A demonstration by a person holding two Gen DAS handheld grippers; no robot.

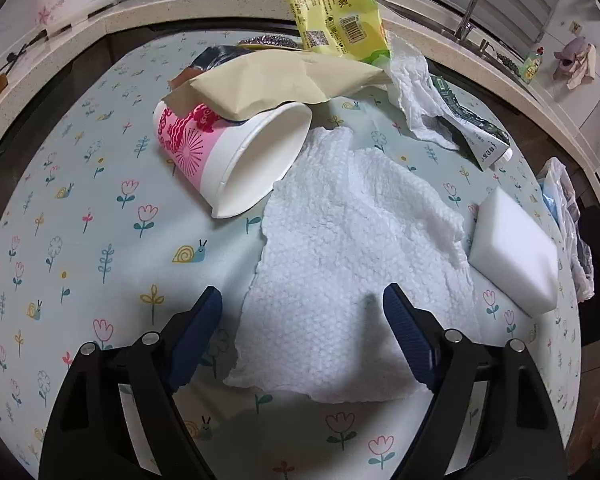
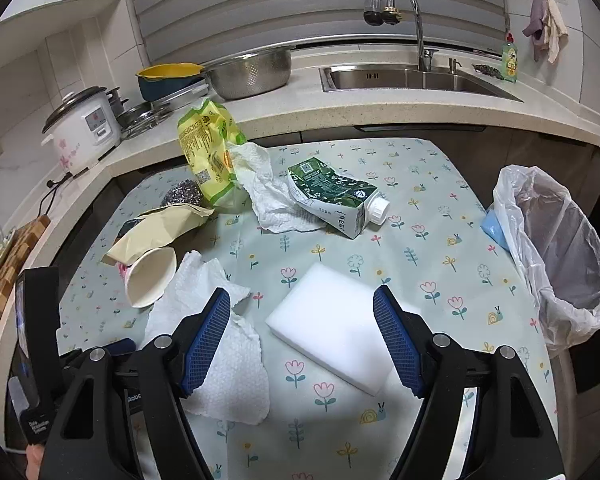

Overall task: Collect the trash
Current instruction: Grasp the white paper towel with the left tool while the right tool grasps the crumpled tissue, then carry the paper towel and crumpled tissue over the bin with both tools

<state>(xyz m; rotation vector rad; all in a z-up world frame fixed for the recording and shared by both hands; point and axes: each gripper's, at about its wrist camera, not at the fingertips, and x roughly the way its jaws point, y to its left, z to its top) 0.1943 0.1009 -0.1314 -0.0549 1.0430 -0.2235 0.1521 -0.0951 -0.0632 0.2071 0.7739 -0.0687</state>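
Observation:
A flat white paper towel (image 1: 340, 260) lies on the flowered tablecloth (image 1: 100, 240), and my left gripper (image 1: 302, 296) hangs open just over its near part, one finger on each side. My right gripper (image 2: 302, 294) is open above a white sponge block (image 2: 340, 332), pads clear of it. A pink paper cup (image 1: 228, 152) lies on its side under a beige paper bag (image 1: 268, 80). Behind are a yellow wrapper (image 2: 210, 148), a crumpled tissue (image 2: 268, 196) and a crushed green carton (image 2: 336, 196).
A bin lined with a thin plastic bag (image 2: 560, 256) stands open off the table's right edge. A steel scourer (image 2: 182, 194) sits at the back left. The counter behind holds a rice cooker (image 2: 84, 128), a colander (image 2: 252, 70) and a sink (image 2: 412, 78).

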